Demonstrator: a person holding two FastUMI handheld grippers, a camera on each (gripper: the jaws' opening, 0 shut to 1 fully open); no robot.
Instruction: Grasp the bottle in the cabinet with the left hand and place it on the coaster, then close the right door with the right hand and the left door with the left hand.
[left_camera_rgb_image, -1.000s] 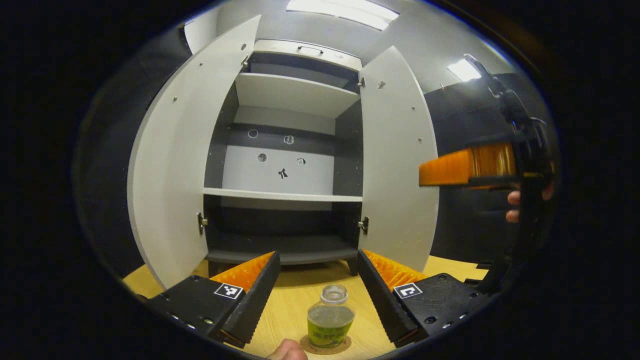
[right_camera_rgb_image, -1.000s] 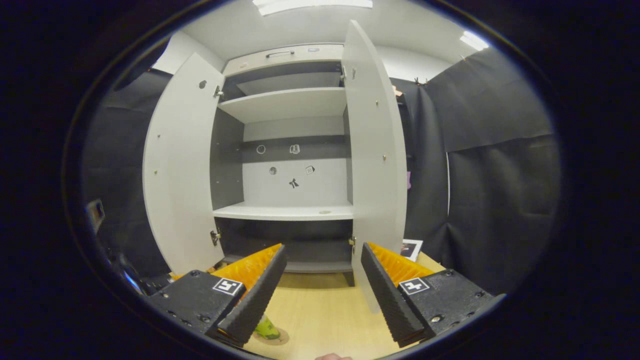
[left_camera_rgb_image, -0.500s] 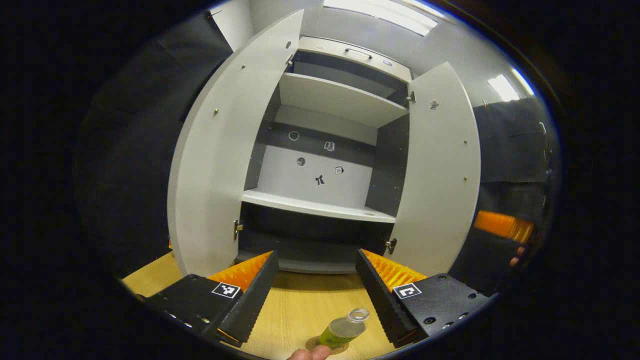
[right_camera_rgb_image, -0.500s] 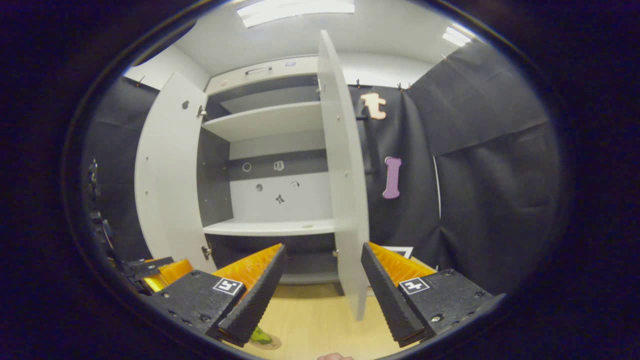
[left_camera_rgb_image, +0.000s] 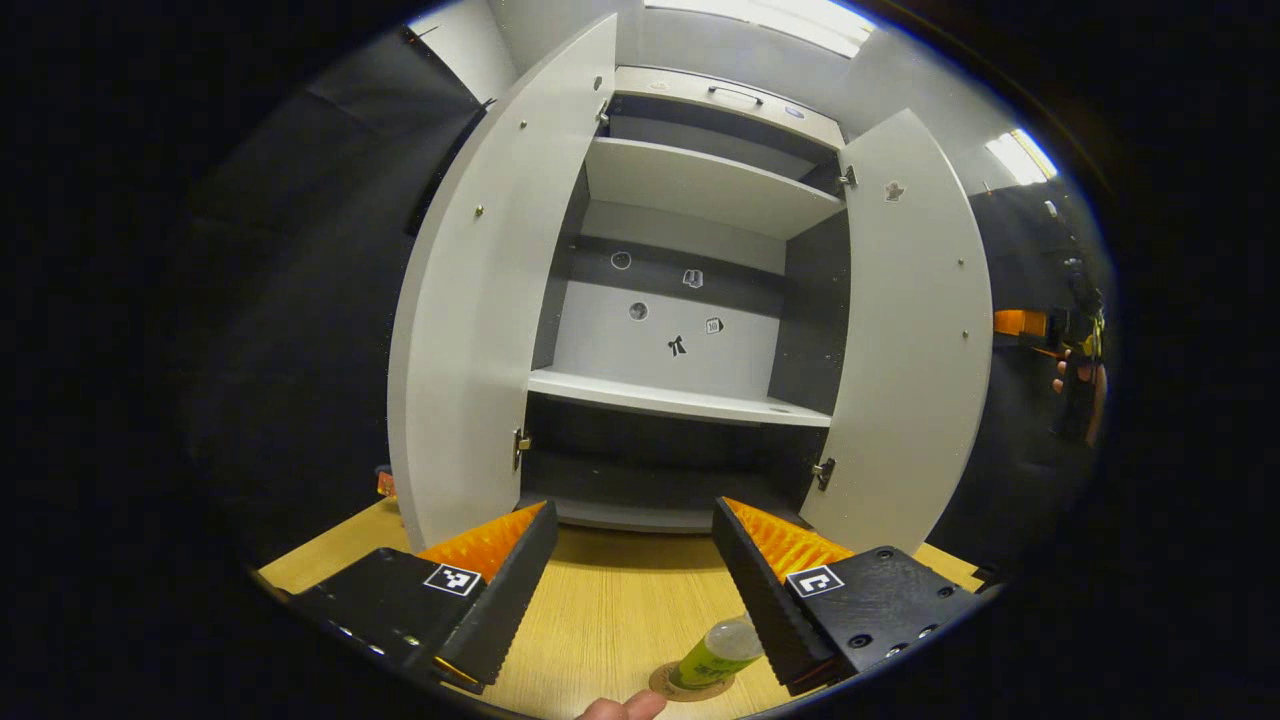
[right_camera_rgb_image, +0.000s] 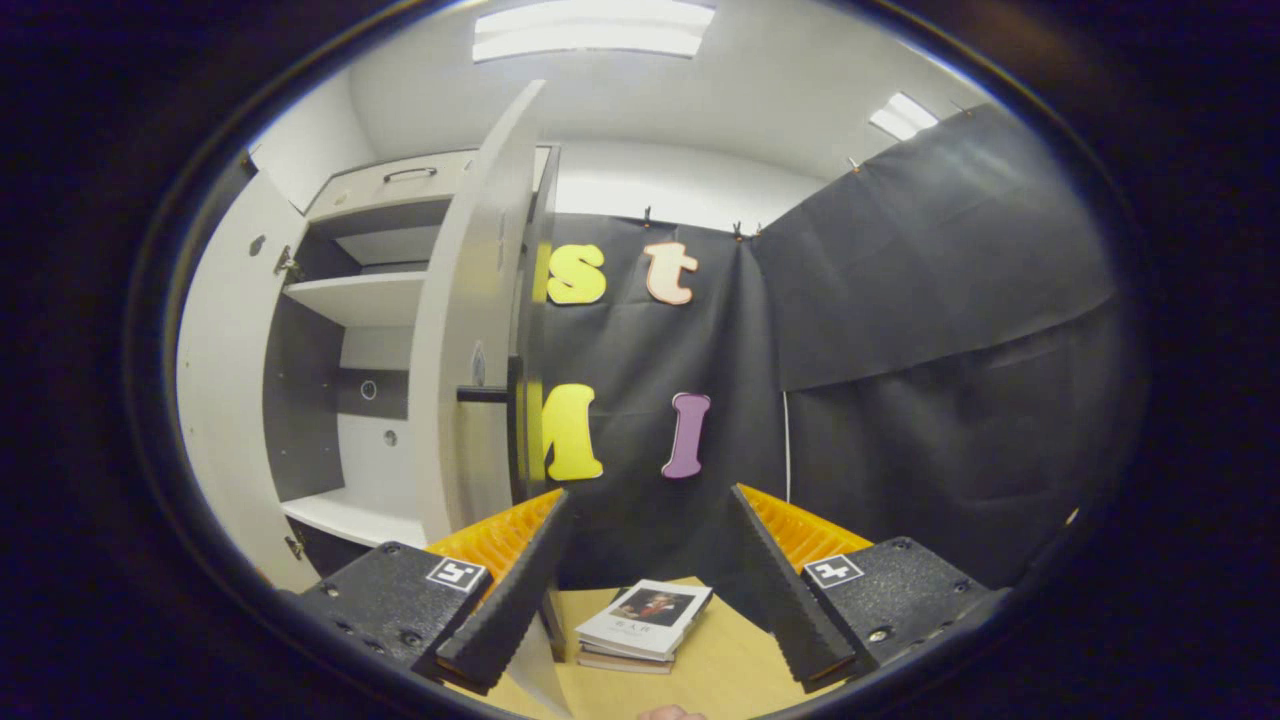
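Bottle (left_camera_rgb_image: 718, 652): stood on coaster (left_camera_rgb_image: 668, 690), desk (left_camera_rgb_image: 600, 600).
Left claw (left_camera_rgb_image: 632, 590): agape, empty.
Right claw (right_camera_rgb_image: 650, 590): agape, empty.
Cabinet doors (left_camera_rgb_image: 470, 300): open.

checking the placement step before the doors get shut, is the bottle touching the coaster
Touching. In the left gripper view the bottle stands with its base on the coaster, whose rim shows around it, free of the open left gripper.

We see a matt, smooth grey cabinet door (left_camera_rgb_image: 470, 320), light wood-grain tabletop (left_camera_rgb_image: 600, 610), clear glossy plastic bottle (left_camera_rgb_image: 718, 652), cork-like coaster (left_camera_rgb_image: 668, 687), glossy paper-covered books (right_camera_rgb_image: 640, 625), ribbed gripper fingers (left_camera_rgb_image: 760, 590)
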